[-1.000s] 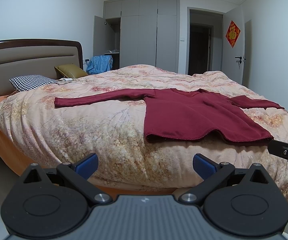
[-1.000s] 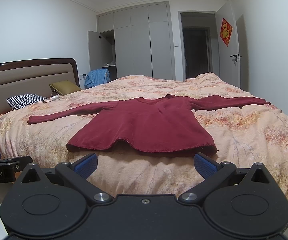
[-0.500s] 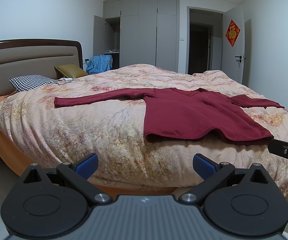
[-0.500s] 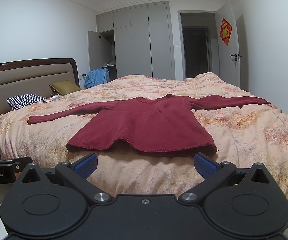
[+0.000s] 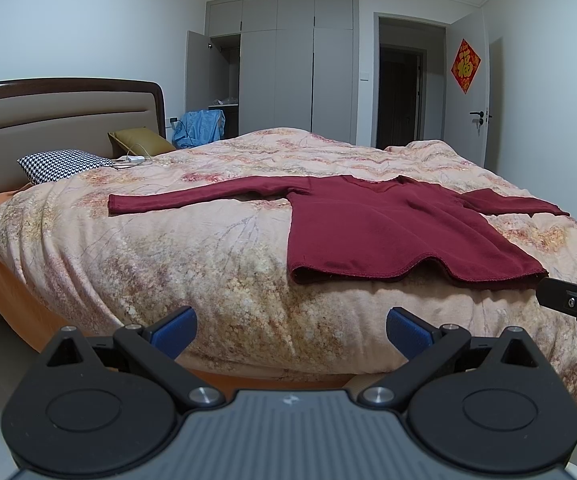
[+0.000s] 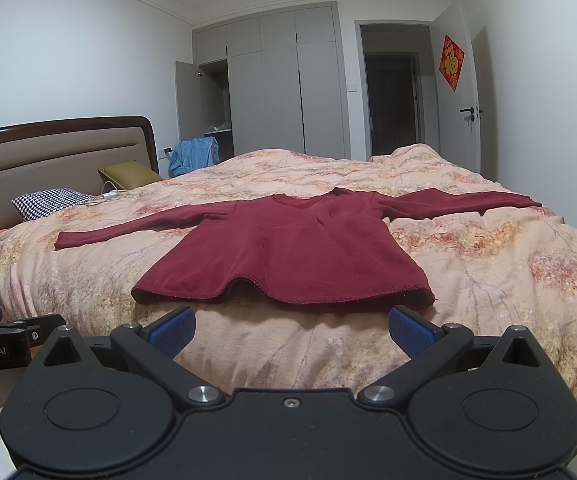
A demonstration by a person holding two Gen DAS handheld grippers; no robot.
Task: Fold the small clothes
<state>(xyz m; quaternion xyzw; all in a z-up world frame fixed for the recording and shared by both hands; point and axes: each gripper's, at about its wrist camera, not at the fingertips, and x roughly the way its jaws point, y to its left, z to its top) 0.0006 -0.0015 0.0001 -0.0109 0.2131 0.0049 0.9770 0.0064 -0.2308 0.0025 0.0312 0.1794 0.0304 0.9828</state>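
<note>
The bed [image 6: 488, 280] fills most of both views, its floral quilt serving as the broad, soft surface on which the folding is to be done. It is large enough for the garment to lie fully spread, which looks like the reason for working here.

The dark red long-sleeved top [image 6: 288, 256] lies flat on the quilt near the close edge of the bed, hem toward the cameras and neckline on the far side. Both sleeves are stretched straight out, one to the left toward the headboard [image 6: 48, 152] and one to the right. Spread this way, every edge and seam is exposed, so I judge it is laid out ready for a first fold and no fold has yet been made. The hem ripples slightly where the quilt bulges beneath it.

At the far left, beside the headboard, sit a houndstooth pillow [image 5: 64, 164] and an olive cushion [image 5: 140, 140], well apart from the top and out of the way.

The left tongs [image 5: 290, 326] hang short of the bed's near edge, left of the hem's left corner, spread wide with nothing between the blue pads. The right tongs [image 6: 292, 326] sit just below the middle of the hem, equally wide apart and empty. Each appears poised to move in and take a corner or sleeve.
</note>
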